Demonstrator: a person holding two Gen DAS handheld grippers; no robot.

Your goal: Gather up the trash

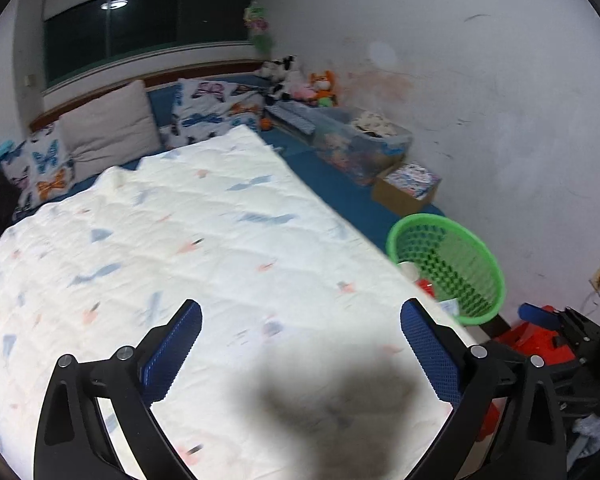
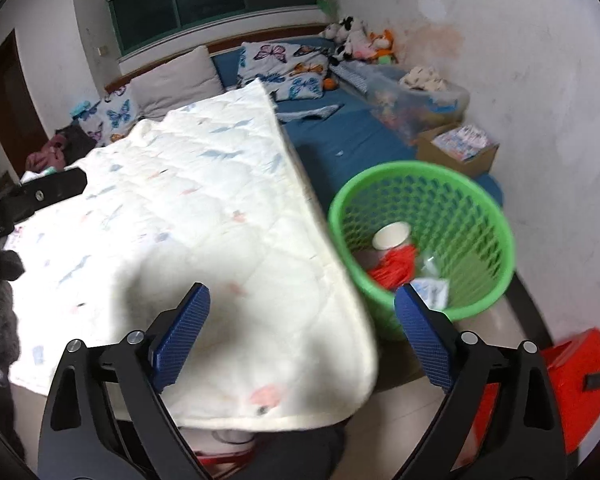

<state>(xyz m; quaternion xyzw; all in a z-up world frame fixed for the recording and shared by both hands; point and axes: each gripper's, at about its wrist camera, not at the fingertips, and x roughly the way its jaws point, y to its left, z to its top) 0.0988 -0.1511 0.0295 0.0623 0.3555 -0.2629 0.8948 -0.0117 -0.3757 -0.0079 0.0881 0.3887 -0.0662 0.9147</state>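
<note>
Trash is sitting in the green mesh basket [image 2: 422, 240] at the right of the right wrist frame: a white paper cup [image 2: 391, 236], a red crumpled wrapper [image 2: 396, 268] and a pale plastic packet [image 2: 432, 290] on its bottom. I am seeing the same basket [image 1: 448, 268] at the right of the left wrist frame, partly hidden behind the edge of the white quilt [image 1: 172, 248], which is spreading across the bed on the blue sheet [image 2: 340, 136]. I am holding the left gripper [image 1: 300, 320] over the quilt at the bottom centre of its frame, jaws standing wide with nothing between them. I am holding the right gripper [image 2: 302, 304] at the bottom centre of its own frame, over the quilt's near corner, jaws equally wide and gripping nothing, the right finger lying in front of the basket's near rim. Butterfly pillows [image 1: 208, 108] and plush toys [image 1: 300, 80] are lying at the upper part of the frame, below the dark window [image 1: 148, 28]. A red plastic object [image 2: 572, 380] is sitting at the lower right.
</note>
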